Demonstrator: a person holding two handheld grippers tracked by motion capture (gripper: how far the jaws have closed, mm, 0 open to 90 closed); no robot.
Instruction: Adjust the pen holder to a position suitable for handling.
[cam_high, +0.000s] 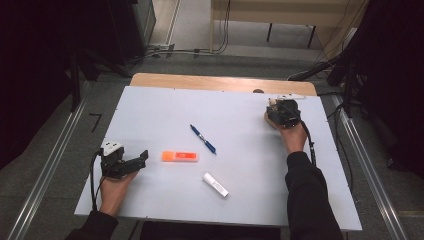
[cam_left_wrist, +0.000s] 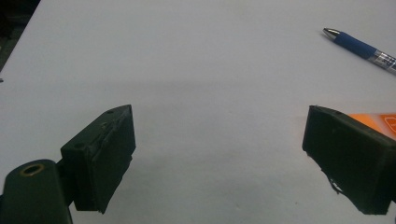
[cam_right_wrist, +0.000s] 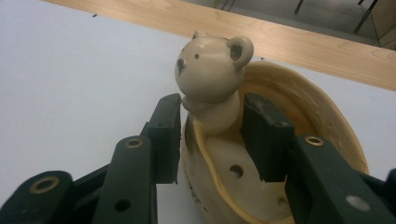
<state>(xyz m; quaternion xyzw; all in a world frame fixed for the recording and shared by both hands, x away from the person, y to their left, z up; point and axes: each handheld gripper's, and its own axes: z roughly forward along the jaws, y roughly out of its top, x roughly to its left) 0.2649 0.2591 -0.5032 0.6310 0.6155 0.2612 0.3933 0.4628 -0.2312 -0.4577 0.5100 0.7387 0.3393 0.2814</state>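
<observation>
Slip risk: right gripper (cam_right_wrist: 212, 135) straddles cream ceramic bear dish (cam_right_wrist: 261, 154) rim at bear's neck, pads not visibly pressing; glazed curve may tip; left gripper (cam_left_wrist: 219, 158) released, idle lower left.

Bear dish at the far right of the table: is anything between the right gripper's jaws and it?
Nothing visible. The right gripper already straddles the bear dish: one jaw sits outside the rim, the other inside the bowl, flanking the bear figure. Whether the pads press yet I can't tell. The pen lies well away.
</observation>
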